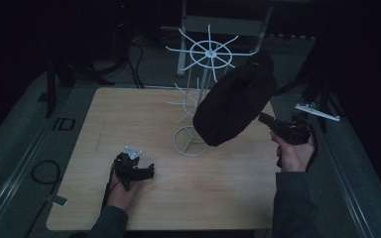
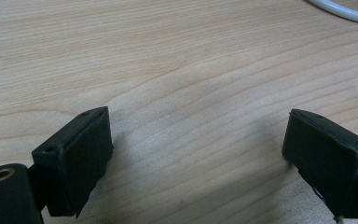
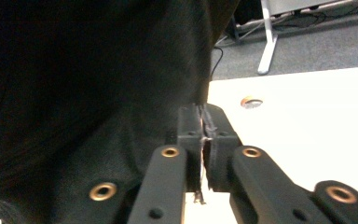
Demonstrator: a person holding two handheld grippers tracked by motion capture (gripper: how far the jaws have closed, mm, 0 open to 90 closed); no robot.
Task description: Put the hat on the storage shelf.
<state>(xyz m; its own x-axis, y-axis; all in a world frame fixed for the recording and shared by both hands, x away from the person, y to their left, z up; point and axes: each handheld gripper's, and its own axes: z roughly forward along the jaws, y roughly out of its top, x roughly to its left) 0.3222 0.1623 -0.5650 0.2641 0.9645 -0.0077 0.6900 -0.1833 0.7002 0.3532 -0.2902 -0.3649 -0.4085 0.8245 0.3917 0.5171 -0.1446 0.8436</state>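
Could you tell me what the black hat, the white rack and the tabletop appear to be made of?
Black hat: soft, matte knit or fabric, judging by its slump and folds. White rack: thin wire, probably coated metal, smooth and slightly glossy. Tabletop: pale wood or wood-look laminate, with visible grain lines.

From above we saw a dim, underexposed scene: only the wooden table (image 1: 144, 119) and white wire rack (image 1: 206, 54) caught light, and the surroundings sank into near black. The left gripper view was bright and even, with soft shadows under the jaws. In the right gripper view the tabletop (image 3: 307, 116) glared white while the black cloth (image 3: 84, 84) lost detail.
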